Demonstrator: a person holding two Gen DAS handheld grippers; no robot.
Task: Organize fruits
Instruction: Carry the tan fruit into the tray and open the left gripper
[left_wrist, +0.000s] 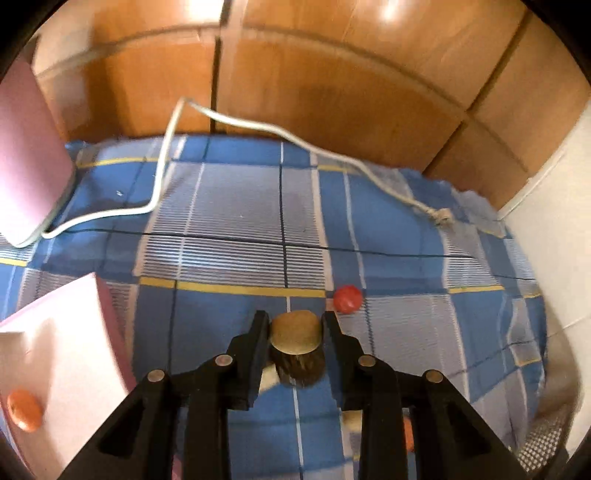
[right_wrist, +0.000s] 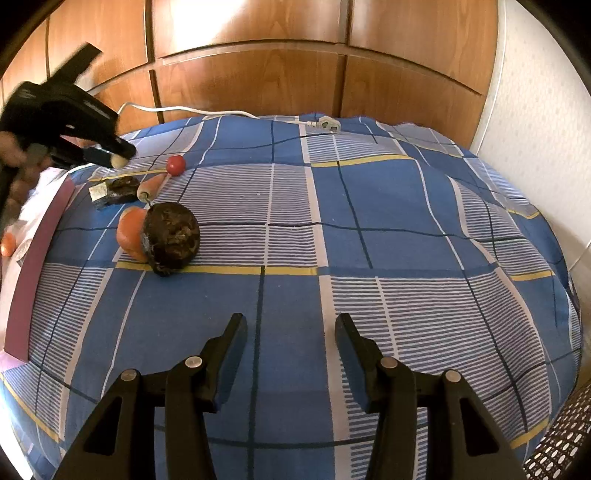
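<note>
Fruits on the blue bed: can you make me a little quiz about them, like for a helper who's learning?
1. True or false: the right gripper holds a fruit.
2. What sits between the jaws of the left gripper? A) a tan round fruit B) a green banana C) a purple grape
3. What colour is the fruit peeking from behind the dark brown rough lump?

Key: 1 false, its jaws are open and empty; 2 A; 3 orange.

Checked bedding against wood panels

A blue plaid bedsheet (right_wrist: 369, 229) carries a white power cable (left_wrist: 162, 177) with plug (right_wrist: 328, 123), before brown wooden wardrobe doors (right_wrist: 251, 81).
</note>
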